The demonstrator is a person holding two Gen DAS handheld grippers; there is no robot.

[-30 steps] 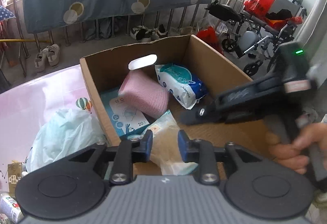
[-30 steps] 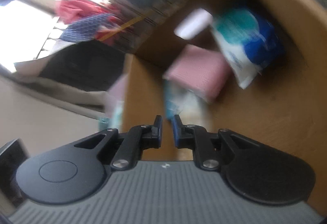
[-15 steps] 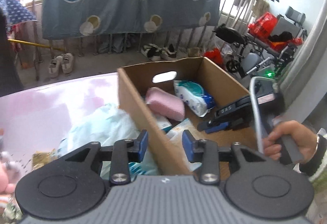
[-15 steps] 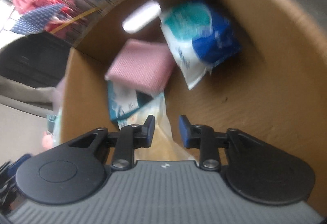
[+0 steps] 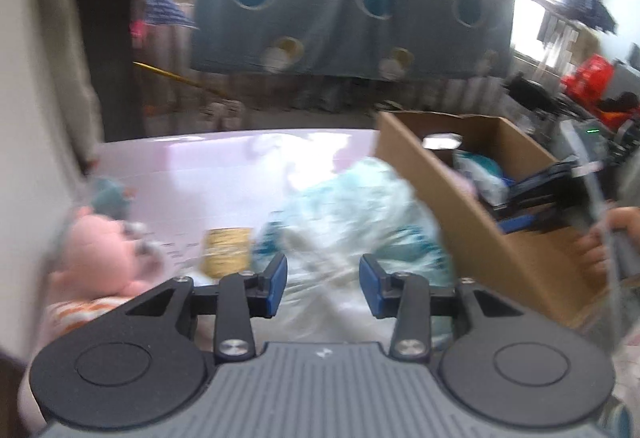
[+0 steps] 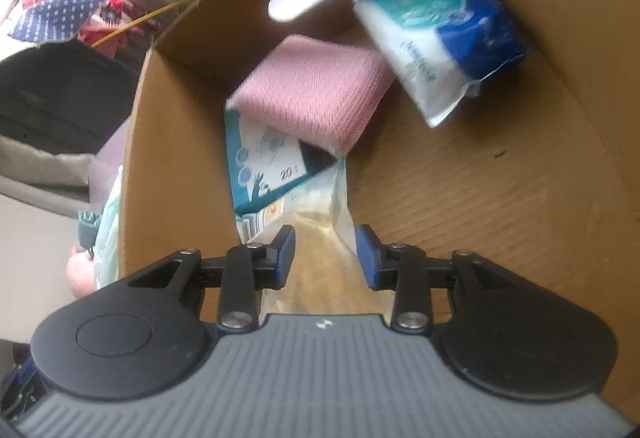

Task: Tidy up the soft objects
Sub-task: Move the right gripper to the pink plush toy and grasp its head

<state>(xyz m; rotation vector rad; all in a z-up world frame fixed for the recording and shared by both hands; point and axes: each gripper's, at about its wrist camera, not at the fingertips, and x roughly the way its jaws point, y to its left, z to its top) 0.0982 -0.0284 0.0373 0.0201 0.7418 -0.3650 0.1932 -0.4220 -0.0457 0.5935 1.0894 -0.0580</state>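
Observation:
My left gripper (image 5: 322, 270) hangs over a crumpled pale-teal plastic bag (image 5: 352, 210) on the pink table, just left of the cardboard box (image 5: 460, 206). Its jaws are opening with nothing pressed between the pads. My right gripper (image 6: 325, 242) is inside the box (image 6: 172, 158), jaws opening above a clear packet with yellowish contents (image 6: 320, 222); the pads do not press it. Deeper in the box lie a pink folded cloth (image 6: 316, 94), a flat teal pack (image 6: 260, 166) and a white-and-blue tissue pack (image 6: 436, 38). The picture is blurred in the left wrist view.
A pink plush toy (image 5: 100, 250) lies at the table's left, with a gold packet (image 5: 226, 252) between it and the bag. A person's hand (image 5: 600, 246) holds the right gripper (image 5: 532, 194) over the box. A blue spotted sheet (image 5: 344, 6) hangs behind.
My left gripper has swung left out of the box to above the teal bag, its jaws wider. My right gripper went from shut to open and tipped further down into the box.

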